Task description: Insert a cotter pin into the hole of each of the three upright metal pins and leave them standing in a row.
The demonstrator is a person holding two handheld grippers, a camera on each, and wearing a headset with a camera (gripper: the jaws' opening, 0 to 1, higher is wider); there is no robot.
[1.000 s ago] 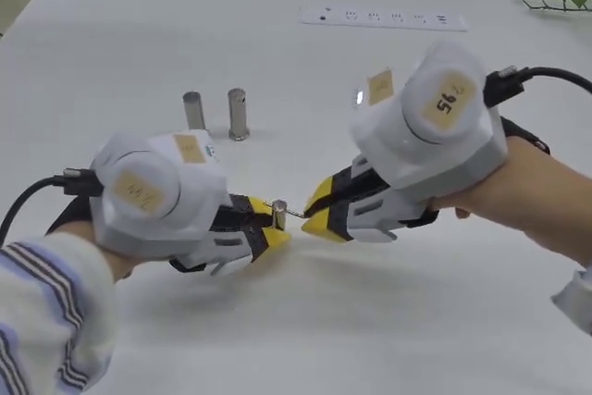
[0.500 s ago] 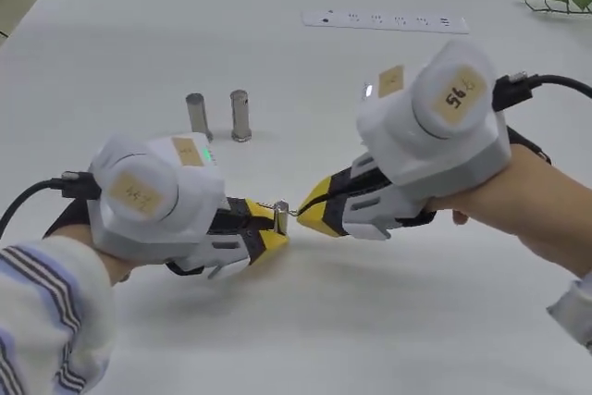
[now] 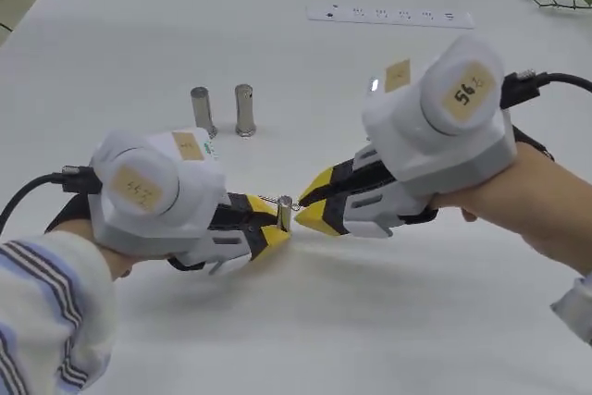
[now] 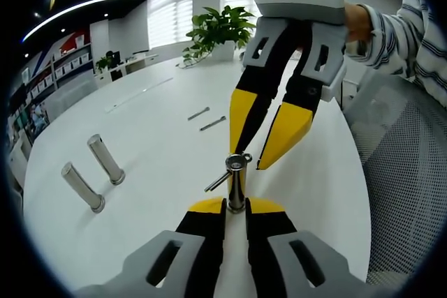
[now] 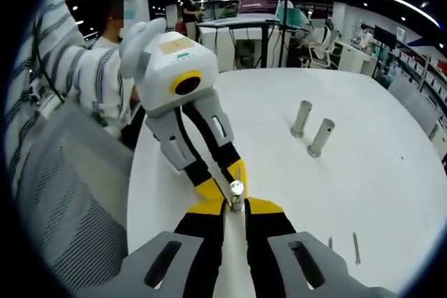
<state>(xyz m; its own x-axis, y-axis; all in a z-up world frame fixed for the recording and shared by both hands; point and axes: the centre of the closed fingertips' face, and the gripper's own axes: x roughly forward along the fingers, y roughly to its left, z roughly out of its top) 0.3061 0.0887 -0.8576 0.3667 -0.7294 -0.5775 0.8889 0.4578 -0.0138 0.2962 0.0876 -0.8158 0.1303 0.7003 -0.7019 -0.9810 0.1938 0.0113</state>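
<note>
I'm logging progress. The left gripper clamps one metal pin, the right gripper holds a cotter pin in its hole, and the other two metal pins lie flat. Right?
No: the head view shows the other two metal pins standing upright. The rest holds: left gripper clamps one metal pin, right gripper holds the cotter pin in its hole.

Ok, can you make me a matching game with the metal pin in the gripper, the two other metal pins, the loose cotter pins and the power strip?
Things:
1. held metal pin
2. two other metal pins
3. loose cotter pins
4. power strip

Where or how:
A. silver, lying down on the table
B. standing free, side by side
C. white, at the far side of the table
D. clamped upright in the left gripper

Pairs: 1-D, 2-B, 3-A, 4-C
</note>
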